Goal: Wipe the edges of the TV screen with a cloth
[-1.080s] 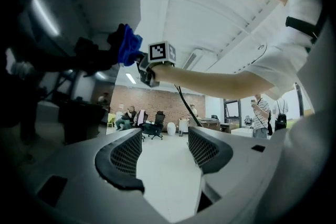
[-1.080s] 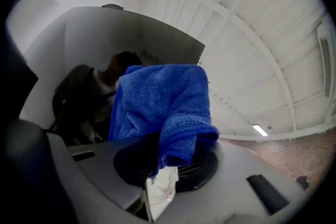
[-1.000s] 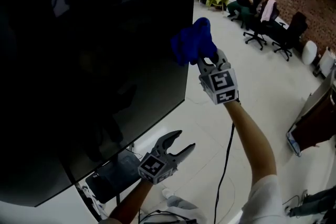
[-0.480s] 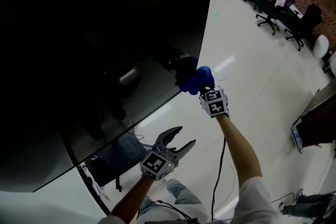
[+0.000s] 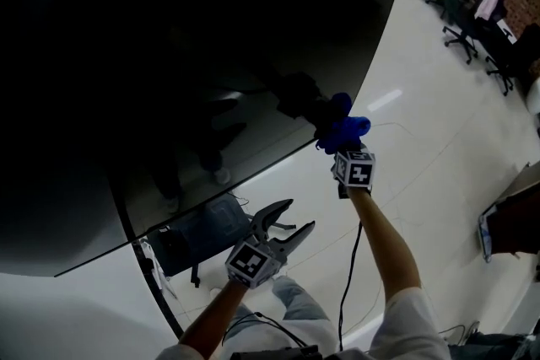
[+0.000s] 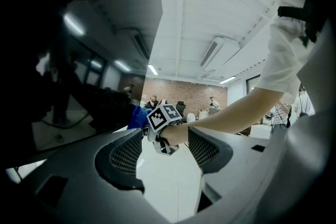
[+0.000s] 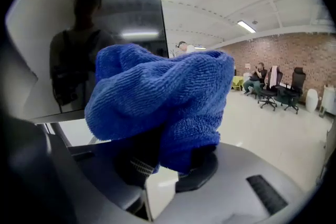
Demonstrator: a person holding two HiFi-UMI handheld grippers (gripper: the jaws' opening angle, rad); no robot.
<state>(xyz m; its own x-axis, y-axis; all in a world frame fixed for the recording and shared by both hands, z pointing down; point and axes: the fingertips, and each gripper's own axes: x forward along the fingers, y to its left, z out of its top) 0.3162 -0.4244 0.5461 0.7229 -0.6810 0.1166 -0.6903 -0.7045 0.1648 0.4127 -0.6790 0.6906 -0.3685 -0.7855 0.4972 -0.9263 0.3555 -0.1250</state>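
The left gripper is grey, with two curved fingers that have a dark netted patch on the inside. A white cube with black squares sits on it. The right gripper has the same kind of cube. A thin black cable runs from it. The person wears a white short-sleeved top and a black strap.

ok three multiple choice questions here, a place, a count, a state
1. Where is the blue terry cloth? A on the floor; B at the big black TV screen's lower corner; C over a chair.
2. How many grippers hold it? A none; B one; C two.
3. The left gripper's jaws: A apart, empty; B shut, empty; C shut on cloth.
Answers: B, it sits at the screen's corner; B, only the right gripper clamps it; A, nothing between its spread jaws.
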